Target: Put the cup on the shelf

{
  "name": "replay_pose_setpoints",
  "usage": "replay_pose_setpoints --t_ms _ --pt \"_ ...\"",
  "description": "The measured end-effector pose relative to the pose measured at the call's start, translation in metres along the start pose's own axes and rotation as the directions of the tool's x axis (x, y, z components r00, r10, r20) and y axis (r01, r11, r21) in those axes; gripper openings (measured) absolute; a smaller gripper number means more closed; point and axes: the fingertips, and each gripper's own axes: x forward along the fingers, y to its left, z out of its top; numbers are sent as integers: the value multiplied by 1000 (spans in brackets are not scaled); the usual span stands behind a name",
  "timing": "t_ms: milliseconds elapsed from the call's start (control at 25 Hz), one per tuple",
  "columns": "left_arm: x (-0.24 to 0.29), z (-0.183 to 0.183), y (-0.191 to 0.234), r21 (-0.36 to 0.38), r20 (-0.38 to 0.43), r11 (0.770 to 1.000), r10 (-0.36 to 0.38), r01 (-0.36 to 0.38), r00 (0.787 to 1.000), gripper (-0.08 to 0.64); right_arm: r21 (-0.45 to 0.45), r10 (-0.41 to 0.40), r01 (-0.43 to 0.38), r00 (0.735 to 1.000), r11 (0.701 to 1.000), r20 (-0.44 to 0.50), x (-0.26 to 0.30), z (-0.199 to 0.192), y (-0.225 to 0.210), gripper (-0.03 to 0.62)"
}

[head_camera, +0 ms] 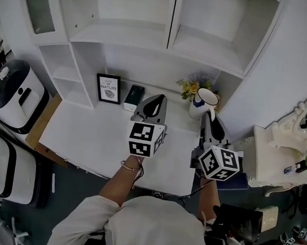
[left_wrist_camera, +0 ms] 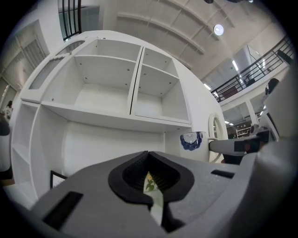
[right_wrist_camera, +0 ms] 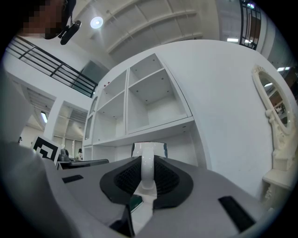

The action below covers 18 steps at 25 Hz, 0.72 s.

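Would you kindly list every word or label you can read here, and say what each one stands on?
"NATURE": on the framed picture; the smaller lines above it are too blurred to read.
On the dark green box: print too small to read.
On the cup: no lettering shows.

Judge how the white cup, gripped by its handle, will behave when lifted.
The cup looks like glazed ceramic: probably rigid, and breakable if knocked. The right tongs pinch only its thin handle, so it may pivot or slip.
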Motion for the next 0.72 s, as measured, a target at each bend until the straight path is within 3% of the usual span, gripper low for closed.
replay_pose_setpoints --t_ms 240,720 --pt "12 -11 -3 -31 -24 999 -11 11 1000 8 -10 2 -2 1000 1000 -11 6 -1 -7 74" --pt "28 1 -21 22 -24 999 -44 45 999 8 -46 -7 8 1000 999 26 3 16 -12 74"
